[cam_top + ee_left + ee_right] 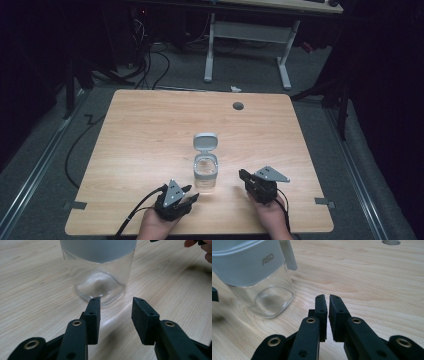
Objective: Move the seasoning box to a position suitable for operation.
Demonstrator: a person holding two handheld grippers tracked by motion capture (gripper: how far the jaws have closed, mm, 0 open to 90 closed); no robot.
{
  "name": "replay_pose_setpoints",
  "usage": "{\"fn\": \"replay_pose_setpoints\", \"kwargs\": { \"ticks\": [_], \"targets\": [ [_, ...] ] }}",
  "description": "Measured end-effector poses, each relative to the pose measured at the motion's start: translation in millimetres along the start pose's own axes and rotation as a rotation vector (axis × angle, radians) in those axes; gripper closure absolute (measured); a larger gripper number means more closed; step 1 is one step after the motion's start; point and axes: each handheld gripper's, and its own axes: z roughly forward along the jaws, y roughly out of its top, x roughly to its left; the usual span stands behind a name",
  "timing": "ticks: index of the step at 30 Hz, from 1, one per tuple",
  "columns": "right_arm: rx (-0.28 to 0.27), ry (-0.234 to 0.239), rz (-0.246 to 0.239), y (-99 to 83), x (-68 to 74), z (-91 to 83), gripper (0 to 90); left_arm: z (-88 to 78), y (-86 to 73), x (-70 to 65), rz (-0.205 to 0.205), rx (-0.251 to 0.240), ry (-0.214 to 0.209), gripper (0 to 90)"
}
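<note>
A clear glass jar (205,172) with a grey collar stands upright on the wooden table (145,130), near the front middle. Its flip lid (205,141) is swung back and open. My left gripper (191,195) sits just to the jar's front left. In the left gripper view its jaws (116,303) stand open with nothing between them, and the jar's base (100,282) is a short way beyond the tips. My right gripper (244,176) lies to the right of the jar. Its jaws (328,298) are shut with a thin slit and hold nothing; the jar (259,285) is off to their left.
A round cable hole (238,106) sits in the table's far side, also seen as a hole (390,242) in the right gripper view. Bare wood surrounds the jar. Beyond the table stand a white desk frame (247,45) and floor cables (155,65).
</note>
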Motion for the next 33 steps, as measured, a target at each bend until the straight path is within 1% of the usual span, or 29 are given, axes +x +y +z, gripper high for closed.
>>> {"fn": "replay_pose_setpoints", "kwargs": {
  "ticks": [1,3,6,7,8,11,12,15,17,19,20,21,22,24,26,28,29,31,33],
  "targets": [
    [-0.002,0.005,-0.003,1.3,-0.2,0.0,85.6,1.4,-0.4,-0.5,0.0,0.0,-0.004,63.5],
    [-0.01,0.013,-0.012,4.7,-0.5,0.4,86.6,5.1,-1.3,-2.9,-0.022,-0.003,-0.012,67.7],
    [-0.012,0.021,-0.014,12.0,-0.8,3.7,88.5,10.8,-3.9,-7.0,-0.009,0.006,-0.017,73.0],
    [-0.01,0.025,-0.011,15.0,0.0,5.1,88.7,13.0,-4.3,-8.3,-0.012,0.005,-0.019,75.4],
    [-0.013,0.027,-0.019,18.2,0.7,7.0,89.3,15.0,-4.4,-9.7,-0.016,0.007,-0.022,77.0],
    [-0.015,0.038,-0.03,28.6,2.4,14.8,89.4,18.9,-4.4,-12.1,-0.015,0.016,-0.028,79.8],
    [-0.016,0.041,-0.027,32.1,2.6,17.5,89.5,21.9,-3.4,-12.9,-0.017,0.013,-0.027,80.4],
    [-0.015,0.047,-0.021,41.1,3.6,23.8,89.5,24.3,-3.4,-11.4,-0.036,0.004,-0.021,80.6],
    [-0.019,0.049,-0.032,45.8,4.9,26.6,89.4,23.3,-3.6,-11.7,-0.034,-0.01,-0.023,80.2],
    [-0.022,0.047,-0.034,49.6,6.0,28.5,89.4,22.6,-3.2,-11.6,-0.042,-0.014,-0.021,79.3],
    [-0.02,0.044,-0.033,51.0,5.6,29.3,89.4,21.0,-2.3,-10.0,-0.058,-0.016,-0.021,79.2],
    [-0.019,0.048,-0.02,52.4,5.1,30.6,89.4,20.6,-1.3,-8.7,-0.076,-0.014,-0.019,79.1],
    [-0.012,0.046,-0.019,54.8,4.4,33.0,89.4,20.3,-0.9,-8.3,-0.08,-0.016,-0.019,79.2],
    [-0.008,0.043,-0.021,58.6,3.8,36.7,89.4,20.3,-1.4,-9.3,-0.074,-0.023,-0.021,79.4],
    [-0.014,0.039,-0.028,62.8,2.9,40.1,89.4,20.0,-3.0,-11.0,-0.046,-0.03,-0.021,79.9],
    [-0.018,0.04,-0.023,65.2,0.9,44.5,89.4,19.4,-3.6,-11.8,-0.033,-0.039,-0.019,80.5],
    [-0.014,0.04,-0.014,66.0,0.4,46.6,89.4,19.3,-3.5,-11.7,-0.034,-0.044,-0.018,80.9],
    [-0.008,0.044,-0.012,67.9,-1.1,49.8,89.4,20.1,-2.9,-11.1,-0.042,-0.043,-0.014,81.4],
    [-0.01,0.048,-0.02,71.4,-1.5,50.5,89.4,21.1,-2.4,-10.6,-0.044,-0.045,-0.01,81.7]
  ]
}}
